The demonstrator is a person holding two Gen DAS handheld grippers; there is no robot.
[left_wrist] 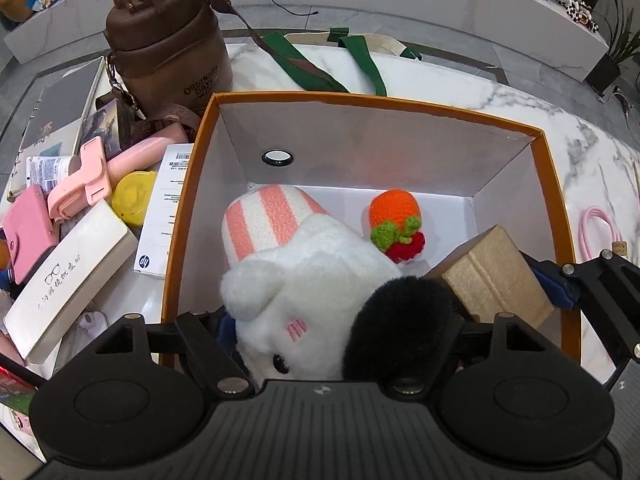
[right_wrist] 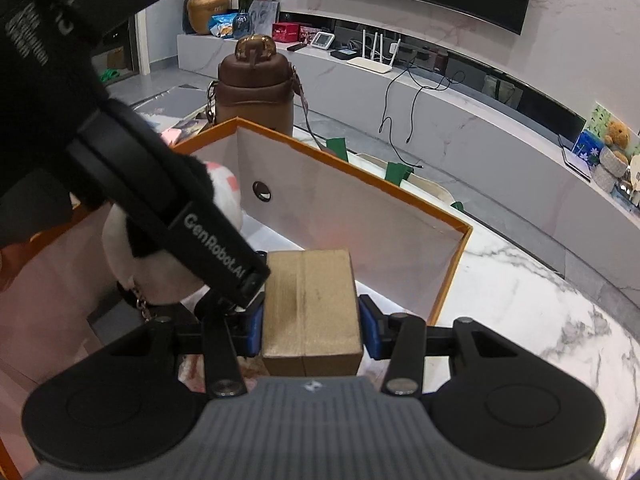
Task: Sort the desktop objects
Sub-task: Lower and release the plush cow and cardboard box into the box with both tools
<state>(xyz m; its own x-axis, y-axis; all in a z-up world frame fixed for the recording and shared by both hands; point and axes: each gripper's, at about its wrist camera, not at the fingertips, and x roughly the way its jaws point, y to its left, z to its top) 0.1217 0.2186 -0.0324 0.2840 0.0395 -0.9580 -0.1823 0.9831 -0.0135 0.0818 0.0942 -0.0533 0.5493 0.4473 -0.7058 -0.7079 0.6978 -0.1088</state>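
Marble table (left_wrist: pixel 500 92) carries everything. Biggest item on it: orange box (left_wrist: pixel 556 216), white inside, open top, round grommet hole in the far wall at 12 o'clock in the left wrist view.

Brown bottle (left_wrist: pixel 168 52) stands upright outside the box's far-left corner, 11 o'clock, strap trailing. Canvas bag with green handles (left_wrist: pixel 360 56) lies flat beyond the far wall, 12 to 1 o'clock.

Plush toy (left_wrist: pixel 304 280), white body, pink-striped part and a black ear, sits inside the box at centre, filling the near half. Left gripper (left_wrist: pixel 336 328) hangs over it, pointing steeply down, jaws spread wide with the plush between them. Can't tell whether the pads press on it; the fingertips are hidden by the fur.

White case (left_wrist: pixel 68 280) with a glasses drawing lies outside the box at 9 o'clock, in a clutter pile: pink clip-like gadget (left_wrist: pixel 84 180), yellow round thing (left_wrist: pixel 132 198), pink wallet (left_wrist: pixel 26 228), printed paper sheet (left_wrist: pixel 168 208) against the box wall.

Cardboard box (right_wrist: pixel 310 308), tan, taped seam on top, is clamped between the right gripper (right_wrist: pixel 312 320) blue pads, inside the orange box at the near-right, 4 o'clock in the left wrist view. Touching the floor or not: can't tell.

Crochet orange-and-red toy (left_wrist: pixel 394 226) lies on the box floor, 1 o'clock from the plush, apart from it.

Pink cable (left_wrist: pixel 600 232) lies coiled on the marble outside the right wall, 3 o'clock.
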